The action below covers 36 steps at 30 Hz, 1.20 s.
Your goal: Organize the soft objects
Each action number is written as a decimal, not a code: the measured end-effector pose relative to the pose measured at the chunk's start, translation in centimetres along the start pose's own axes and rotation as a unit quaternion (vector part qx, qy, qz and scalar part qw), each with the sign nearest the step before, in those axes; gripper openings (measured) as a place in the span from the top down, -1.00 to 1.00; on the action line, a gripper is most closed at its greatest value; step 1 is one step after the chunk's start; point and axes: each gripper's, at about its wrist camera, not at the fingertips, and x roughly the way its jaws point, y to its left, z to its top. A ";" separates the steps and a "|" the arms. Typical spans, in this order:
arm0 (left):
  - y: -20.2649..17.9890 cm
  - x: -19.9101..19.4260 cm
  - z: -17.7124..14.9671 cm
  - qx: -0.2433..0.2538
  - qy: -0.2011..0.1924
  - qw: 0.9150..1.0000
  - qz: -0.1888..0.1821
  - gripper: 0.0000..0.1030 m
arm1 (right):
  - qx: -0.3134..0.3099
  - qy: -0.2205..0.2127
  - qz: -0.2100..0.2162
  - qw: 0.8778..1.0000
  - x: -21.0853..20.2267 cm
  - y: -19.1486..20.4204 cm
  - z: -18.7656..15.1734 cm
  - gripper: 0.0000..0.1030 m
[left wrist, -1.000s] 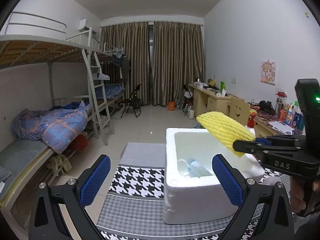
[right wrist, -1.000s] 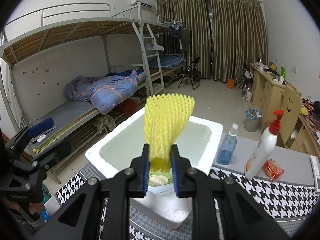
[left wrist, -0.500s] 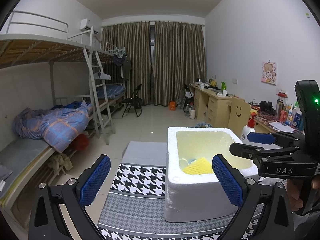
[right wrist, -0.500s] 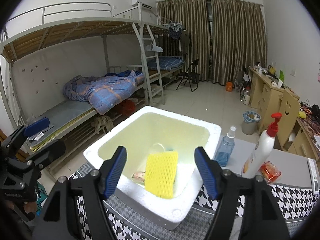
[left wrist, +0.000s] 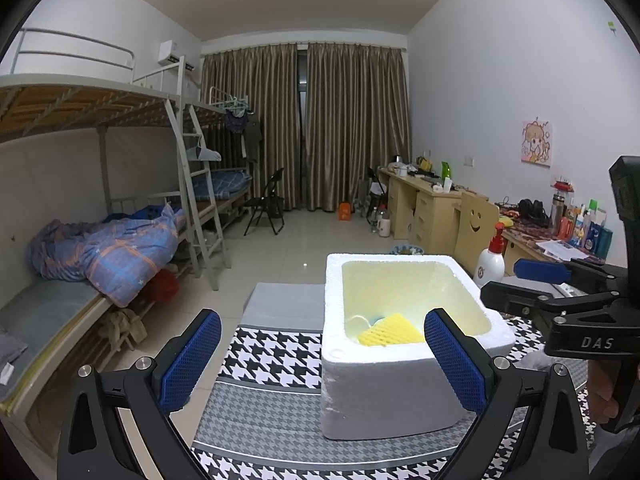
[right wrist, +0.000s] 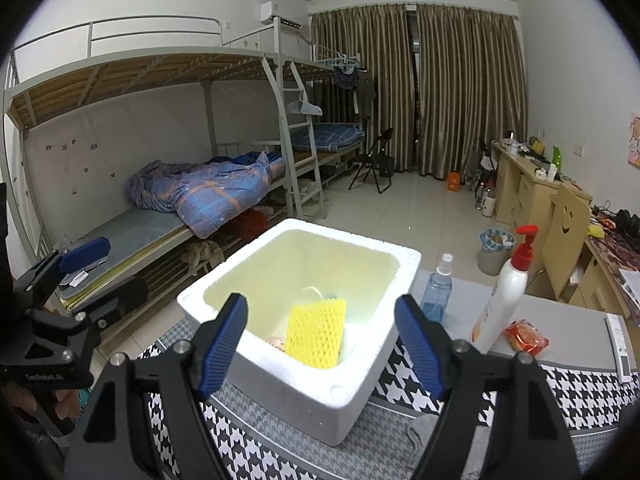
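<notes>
A yellow foam net sleeve (right wrist: pixel 317 332) lies inside the white foam box (right wrist: pixel 356 380); it also shows in the left wrist view (left wrist: pixel 390 334), inside the same box (left wrist: pixel 372 392). Other items lie under it, mostly hidden. My right gripper (right wrist: pixel 320 354) is open and empty, above the box's near rim. My left gripper (left wrist: pixel 320 360) is open and empty, to the left of the box. The right gripper also shows at the right of the left wrist view (left wrist: pixel 520 286).
The box stands on a table with a houndstooth cloth (right wrist: pixel 580 400). Beside the box stand a blue spray bottle (right wrist: pixel 438 292), a white pump bottle (right wrist: pixel 506 296), a red packet (right wrist: pixel 525 337) and a remote (right wrist: pixel 618 350). A grey cloth (right wrist: pixel 424 436) lies by the box.
The right gripper opened and let go of the yellow foam net, which dropped into the box. The right gripper has since drawn back a little. The left gripper stayed open.
</notes>
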 end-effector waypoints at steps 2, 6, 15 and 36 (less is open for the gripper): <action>0.0 -0.1 0.0 -0.003 -0.001 1.000 -0.001 -0.98 | 0.000 -0.005 0.000 1.000 -0.5 0.0 0.0 -0.56; 0.0 -0.8 0.1 -0.005 -0.003 1.000 -0.003 -0.98 | -0.004 -0.014 -0.002 1.000 -1.3 0.1 -0.2 -0.64; -1.0 -1.8 -0.3 0.000 -0.005 1.000 -0.009 -0.98 | -0.006 -0.024 -0.006 1.000 -2.4 -0.3 -0.7 -0.68; -4.3 -2.9 -0.4 0.016 -0.007 0.999 -0.028 -0.98 | 0.001 -0.055 -0.019 0.998 -5.6 -1.4 -2.4 -0.86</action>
